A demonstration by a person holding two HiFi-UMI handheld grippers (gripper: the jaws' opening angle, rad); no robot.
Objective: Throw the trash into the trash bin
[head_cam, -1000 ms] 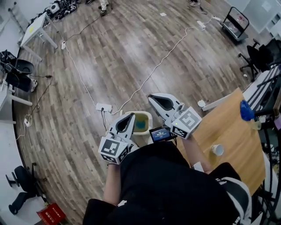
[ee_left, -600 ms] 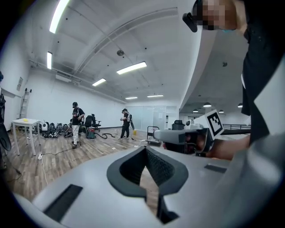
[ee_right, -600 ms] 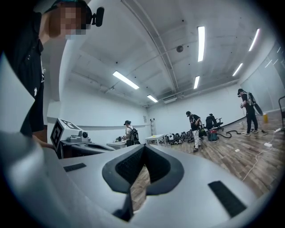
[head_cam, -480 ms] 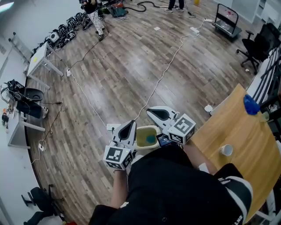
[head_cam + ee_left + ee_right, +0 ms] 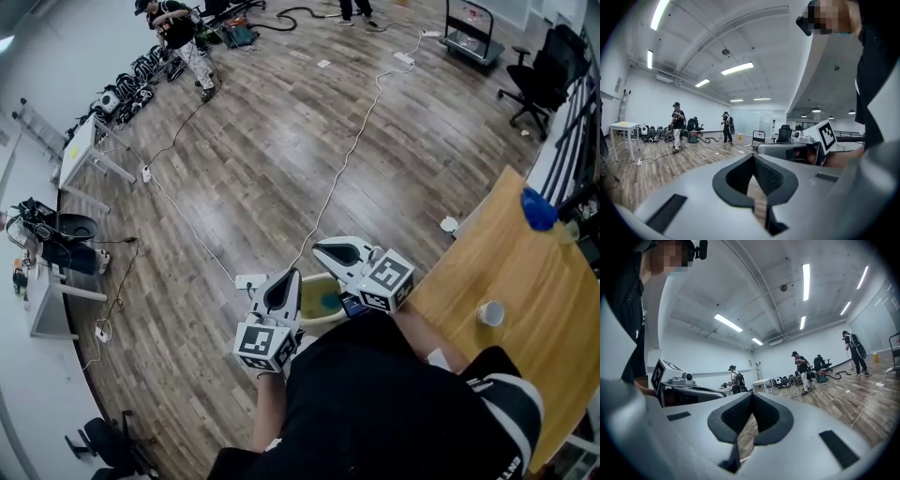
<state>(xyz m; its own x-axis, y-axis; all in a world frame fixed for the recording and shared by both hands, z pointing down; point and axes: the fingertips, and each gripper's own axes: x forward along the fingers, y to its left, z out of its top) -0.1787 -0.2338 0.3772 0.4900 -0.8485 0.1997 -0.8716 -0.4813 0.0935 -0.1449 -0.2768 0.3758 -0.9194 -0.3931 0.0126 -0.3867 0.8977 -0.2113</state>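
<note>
A cream trash bin stands on the wooden floor just in front of the person, with something blue-green lying inside it. My left gripper hovers over the bin's left rim, its jaws shut with nothing between them. In its own view the left gripper points out across the room. My right gripper is held above the bin's far right side, also shut with nothing in it; the right gripper points level over the floor. Both grippers and the person's body hide part of the bin.
A wooden table at the right carries a paper cup and a blue object. A white power strip and long cables lie on the floor. People, a white desk and chairs stand farther off.
The head view has lifted, so more of the far room shows. Both grippers have shifted slightly over the bin and now cover more of it; both stay shut.
</note>
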